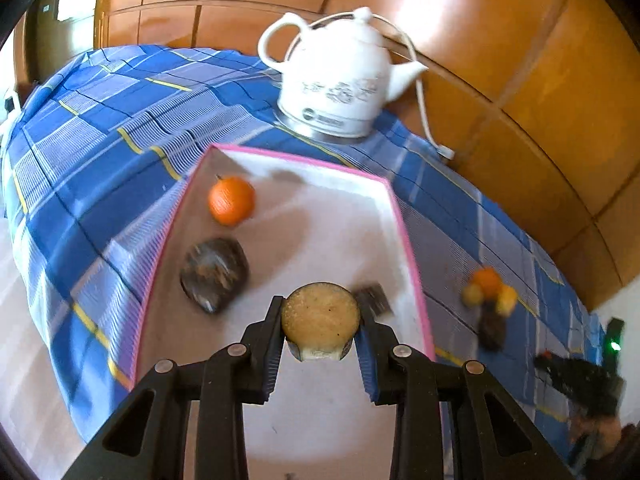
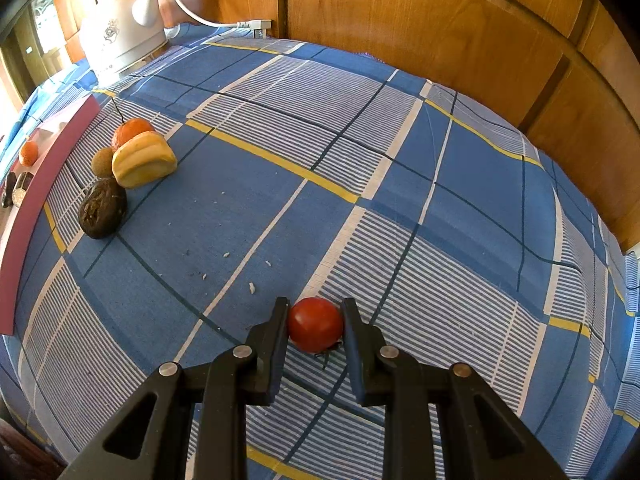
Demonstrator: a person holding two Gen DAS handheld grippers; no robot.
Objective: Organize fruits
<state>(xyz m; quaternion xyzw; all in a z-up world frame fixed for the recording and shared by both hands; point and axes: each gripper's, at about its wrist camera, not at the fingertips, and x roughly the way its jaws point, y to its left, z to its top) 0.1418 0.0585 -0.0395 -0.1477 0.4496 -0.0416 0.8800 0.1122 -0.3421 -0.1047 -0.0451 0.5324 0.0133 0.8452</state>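
Red tomato: small round glossy red tomato (image 2: 315, 323) between right gripper (image 2: 315, 312) jaws, soft, slippery; grip sides.
Left gripper (image 1: 321, 312): clenched on tan round fruit (image 1: 320, 316).

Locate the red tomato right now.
In the right wrist view, the red tomato sits low and central between the right gripper's fingers on the blue checked tablecloth, well apart from the fruit pile by the tray.

Kettle (image 1: 336, 80) behind tray (image 1: 408, 240); fruits (image 1: 488, 288) right.
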